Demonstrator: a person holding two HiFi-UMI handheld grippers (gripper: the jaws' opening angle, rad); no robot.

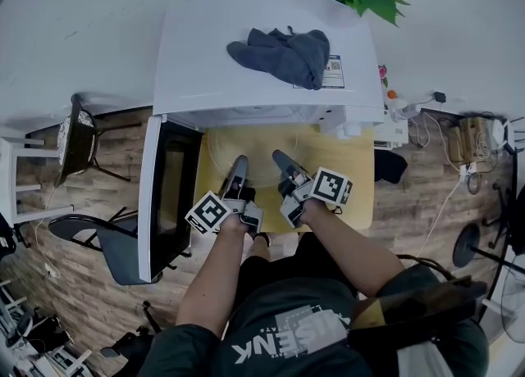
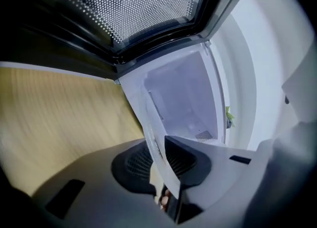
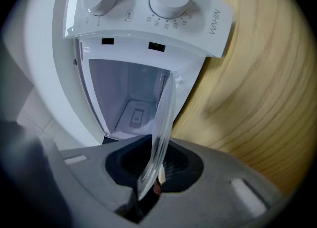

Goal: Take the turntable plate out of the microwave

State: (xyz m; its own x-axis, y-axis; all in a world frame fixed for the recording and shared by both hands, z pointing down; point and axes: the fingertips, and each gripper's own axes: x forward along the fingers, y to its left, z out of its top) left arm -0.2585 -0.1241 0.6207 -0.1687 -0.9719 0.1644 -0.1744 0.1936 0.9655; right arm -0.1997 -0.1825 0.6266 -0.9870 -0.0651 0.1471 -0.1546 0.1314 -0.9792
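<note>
Head view: turntable plate point(image 1: 261, 144) flat, face-up

A makeshift test room — microwave point(image 1: 205, 64) on a small table point(image 1: 354, 154); loose floor cables point(image 1: 445, 197), chairs point(image 1: 78, 142).

The left gripper point(image 2: 161, 167) has its two grey fingers point(image 2: 195, 162) closed on the rim of the clear glass turntable plate point(image 2: 150, 133). The plate is seen edge-on between the dark pads and it reaches toward the microwave point(image 2: 185, 100), whose white cavity is open. The microwave door point(image 2: 133, 14), dark with a dotted mesh window, fills the top of the view. The yellow wooden desk point(image 2: 54, 118) shows at the left, a little blurred.
</note>
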